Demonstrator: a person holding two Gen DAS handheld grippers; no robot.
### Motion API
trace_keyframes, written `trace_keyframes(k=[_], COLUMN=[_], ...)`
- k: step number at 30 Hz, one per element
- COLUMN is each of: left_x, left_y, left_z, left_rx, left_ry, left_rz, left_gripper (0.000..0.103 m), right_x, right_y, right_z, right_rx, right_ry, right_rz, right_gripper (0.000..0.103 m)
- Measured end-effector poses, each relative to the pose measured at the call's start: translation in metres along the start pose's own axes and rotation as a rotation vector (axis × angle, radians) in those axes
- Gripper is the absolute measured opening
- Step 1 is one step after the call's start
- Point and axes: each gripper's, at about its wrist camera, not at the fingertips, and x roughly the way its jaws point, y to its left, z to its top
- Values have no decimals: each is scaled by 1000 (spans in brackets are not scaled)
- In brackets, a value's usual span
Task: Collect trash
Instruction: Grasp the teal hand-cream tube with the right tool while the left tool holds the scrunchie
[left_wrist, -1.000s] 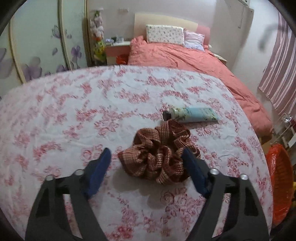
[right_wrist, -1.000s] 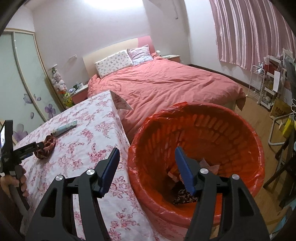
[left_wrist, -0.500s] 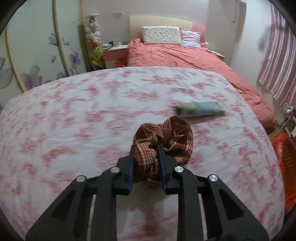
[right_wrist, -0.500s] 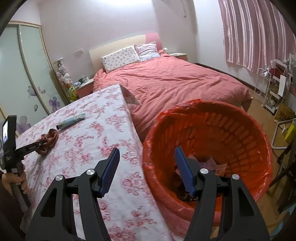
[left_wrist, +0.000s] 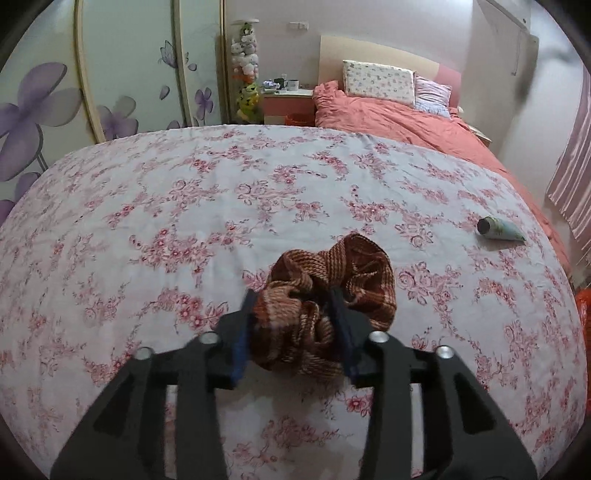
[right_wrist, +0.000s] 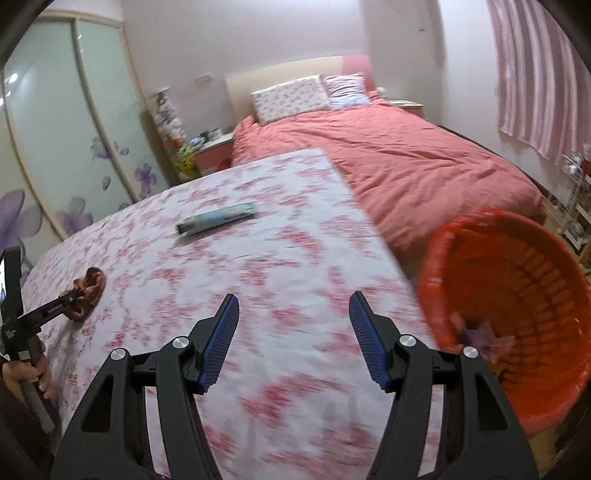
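Lower centre of the left wrist view, left gripper (left_wrist: 293, 326): jaws opening, the brown scrunchie (left_wrist: 328, 291) bunched between them, blue pads flanking the fabric; whether the pads press it, not clear.
Scrunchie: just above the flowered tablecloth (left_wrist: 184, 206) with its shadow beneath, kept low probably for the carry toward the bin.
Lower centre of the right wrist view, right gripper (right_wrist: 293, 343): jaws well apart, nothing between them, hovering over bare cloth, likely free for the next piece.
Upper centre of the right wrist view, tube (right_wrist: 218, 218): flat on the cloth, well apart from both grippers, not yet collected.
Right edge of the right wrist view, red bin (right_wrist: 517, 280): beside the table edge, lined, scraps visible inside, placed within easy reach for drops.
Far left of the right wrist view, hand (right_wrist: 26, 373): wrapped around the left gripper's handle.
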Motion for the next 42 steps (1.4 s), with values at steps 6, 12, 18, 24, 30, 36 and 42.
trace_keyframes(k=[6,12,18,24,30,36,42], left_x=[16,17,18,19,19,19,18], left_y=[7,3,2,3,4,7,10], left_z=[4,2,2,3,2,3,3], left_rx=[-52,-37,-33,-38,-41,-52,-65], left_ry=[53,60,63,64,63,61,58], left_rz=[-27,-16,-13,-34,-48,-77,-106], left_gripper=[74,77,78,82,84,89,94], right_x=[39,83,127,156,140,106,97], right_y=[40,75,108,114,96,74,73], right_z=[16,44,71,83,63,35,39], right_rx=[-2,51,97,143,119,57,60], right_ry=[44,88,104,156,196,196,145], right_rz=[11,8,-67,-180,-186,-124,-74], right_gripper=[64,64,64,64,61,51,51])
